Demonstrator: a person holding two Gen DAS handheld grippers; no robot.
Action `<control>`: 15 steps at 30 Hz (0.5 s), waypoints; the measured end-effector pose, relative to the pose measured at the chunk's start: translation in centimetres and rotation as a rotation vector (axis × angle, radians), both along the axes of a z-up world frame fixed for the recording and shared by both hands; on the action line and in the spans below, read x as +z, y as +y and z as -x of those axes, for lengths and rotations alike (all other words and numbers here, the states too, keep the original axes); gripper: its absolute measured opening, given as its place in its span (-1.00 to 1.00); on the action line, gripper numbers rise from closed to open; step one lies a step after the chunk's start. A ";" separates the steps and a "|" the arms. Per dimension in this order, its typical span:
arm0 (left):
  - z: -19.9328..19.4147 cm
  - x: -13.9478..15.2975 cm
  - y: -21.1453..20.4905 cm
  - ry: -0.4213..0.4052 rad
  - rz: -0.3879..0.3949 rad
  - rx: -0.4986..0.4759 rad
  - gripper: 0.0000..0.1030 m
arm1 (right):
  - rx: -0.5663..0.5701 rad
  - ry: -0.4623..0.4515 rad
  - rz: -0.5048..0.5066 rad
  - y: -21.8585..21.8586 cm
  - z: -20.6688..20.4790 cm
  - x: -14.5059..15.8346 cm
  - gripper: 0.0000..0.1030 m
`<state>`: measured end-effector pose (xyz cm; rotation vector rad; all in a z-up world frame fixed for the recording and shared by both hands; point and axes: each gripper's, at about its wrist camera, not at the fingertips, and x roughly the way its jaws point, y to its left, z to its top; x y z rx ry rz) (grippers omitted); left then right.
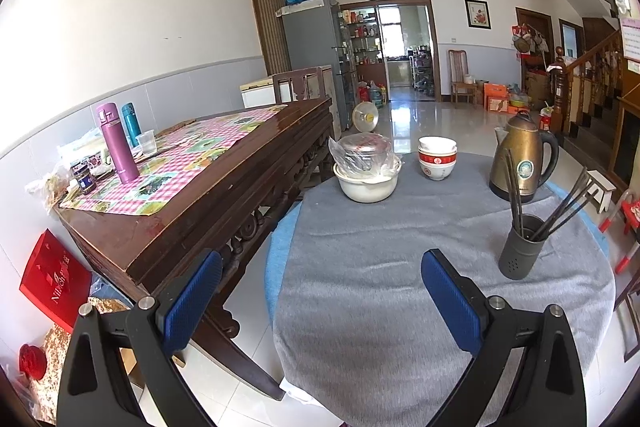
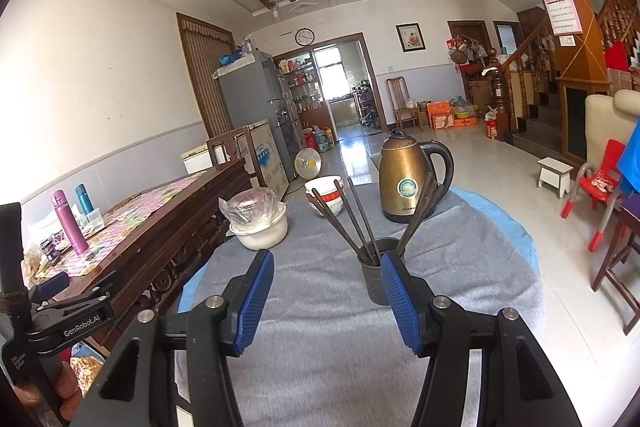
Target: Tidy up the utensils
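Note:
A dark grey utensil holder (image 1: 520,247) (image 2: 376,275) stands on the grey-clothed round table (image 1: 380,287) (image 2: 320,307), with several dark chopsticks (image 1: 560,207) (image 2: 348,223) fanned out of it. My left gripper (image 1: 320,291) hovers over the table's near left edge, open and empty, the holder off to its right. My right gripper (image 2: 326,291) is open too, with nothing between its blue pads; the holder stands just beyond its right fingertip (image 2: 394,275). The other gripper (image 2: 52,307), held by a hand, shows at the lower left of the right wrist view.
A bronze kettle (image 1: 520,155) (image 2: 408,183), stacked red-and-white bowls (image 1: 437,157) (image 2: 326,199) and a plastic-covered pot in a white bowl (image 1: 366,167) (image 2: 258,223) stand at the table's far side. A dark wooden sideboard (image 1: 208,187) (image 2: 160,227) with flasks borders the left.

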<state>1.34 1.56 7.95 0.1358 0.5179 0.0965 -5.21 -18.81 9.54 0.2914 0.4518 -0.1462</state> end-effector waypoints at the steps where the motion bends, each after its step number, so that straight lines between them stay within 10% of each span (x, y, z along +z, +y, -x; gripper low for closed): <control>1: -0.2 0.0 0.0 0.003 0.000 0.000 0.94 | 0.001 0.001 0.000 -0.1 -0.2 0.0 0.18; 15: -3.8 -0.8 -0.4 0.046 0.000 0.010 0.94 | -0.007 0.035 0.018 -1.1 -3.9 -1.1 0.18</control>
